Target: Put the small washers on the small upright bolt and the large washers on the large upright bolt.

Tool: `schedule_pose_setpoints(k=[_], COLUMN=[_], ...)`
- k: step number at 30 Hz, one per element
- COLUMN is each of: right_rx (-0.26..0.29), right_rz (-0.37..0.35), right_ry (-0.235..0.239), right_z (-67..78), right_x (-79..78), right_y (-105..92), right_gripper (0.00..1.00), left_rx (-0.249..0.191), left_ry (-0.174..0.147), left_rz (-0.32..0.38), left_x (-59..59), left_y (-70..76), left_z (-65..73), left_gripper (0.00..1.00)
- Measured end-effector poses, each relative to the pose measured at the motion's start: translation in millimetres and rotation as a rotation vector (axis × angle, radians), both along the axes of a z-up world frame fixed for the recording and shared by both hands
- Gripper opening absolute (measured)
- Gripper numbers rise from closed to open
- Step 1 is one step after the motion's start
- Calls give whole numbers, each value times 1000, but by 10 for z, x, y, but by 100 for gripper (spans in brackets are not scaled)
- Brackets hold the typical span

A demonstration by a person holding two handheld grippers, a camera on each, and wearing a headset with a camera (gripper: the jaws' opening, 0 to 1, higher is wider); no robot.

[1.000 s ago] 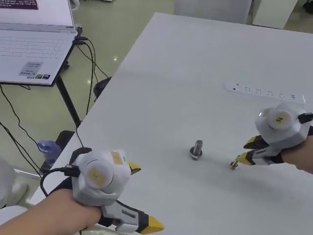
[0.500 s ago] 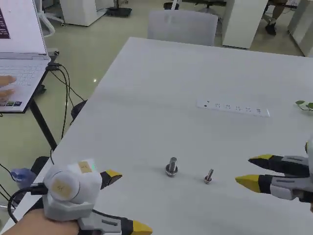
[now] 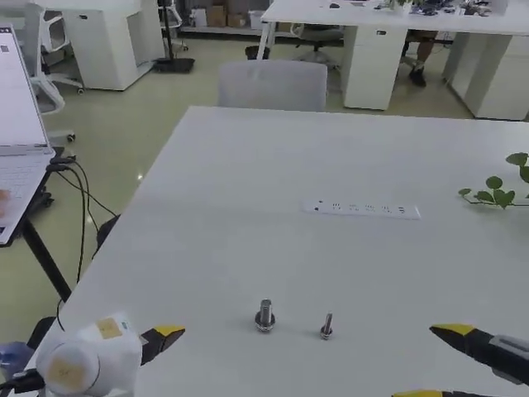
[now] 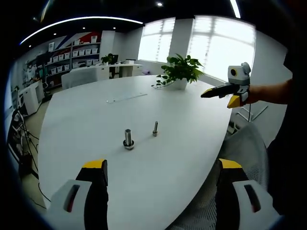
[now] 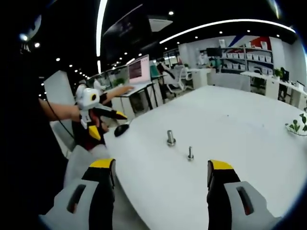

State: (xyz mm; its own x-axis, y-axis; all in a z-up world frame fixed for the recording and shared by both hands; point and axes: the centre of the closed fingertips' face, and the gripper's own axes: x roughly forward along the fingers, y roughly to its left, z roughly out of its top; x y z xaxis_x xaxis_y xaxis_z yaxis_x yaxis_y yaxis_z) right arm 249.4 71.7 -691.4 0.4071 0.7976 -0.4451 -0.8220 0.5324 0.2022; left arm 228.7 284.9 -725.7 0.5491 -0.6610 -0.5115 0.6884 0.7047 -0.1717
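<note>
Two upright bolts stand near the front of the white table [image 3: 248, 182]. The large bolt [image 3: 264, 315] has a wider ring at its foot, and the small bolt [image 3: 326, 327] stands just right of it. I cannot make out any loose washers. My left gripper [image 3: 169, 357] sits at the lower left, open and empty, well short of the bolts. My right gripper [image 3: 430, 364] is at the lower right, open and empty. The left gripper view has the large bolt [image 4: 128, 138], the small bolt [image 4: 155, 128] and the right gripper [image 4: 218, 97] beyond them. In the right gripper view are both bolts [image 5: 171, 138] [image 5: 190, 154] and the left gripper [image 5: 108, 124].
A white power strip [image 3: 361, 208] lies across the middle of the table. A plant sprig [image 3: 500, 190] reaches in from the right edge. A grey chair [image 3: 273, 83] stands at the far end. Left of the table are a laptop stand [image 3: 12, 165] and hanging cables [image 3: 78, 198].
My right gripper has drawn back to the right from the small bolt and now stands open. The left gripper has pulled back slightly. The head camera has tilted up.
</note>
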Motion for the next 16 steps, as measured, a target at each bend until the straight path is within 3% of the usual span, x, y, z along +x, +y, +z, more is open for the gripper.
schedule_pose_setpoints(k=[3,9,16], right_rx=[4,14,-5], right_rz=[5,9,37], right_ry=[-3,1,2], right_z=[-12,3,-48], right_x=[-49,-150,-205], right_y=[-10,-25,-23], right_gripper=[79,78,76], left_rx=[-16,-7,-3], left_ry=[16,7,2], left_rz=[26,41,63], left_x=[-33,-111,-95], left_y=[-19,-46,-17], left_z=[-1,30,22], left_gripper=[94,93,92])
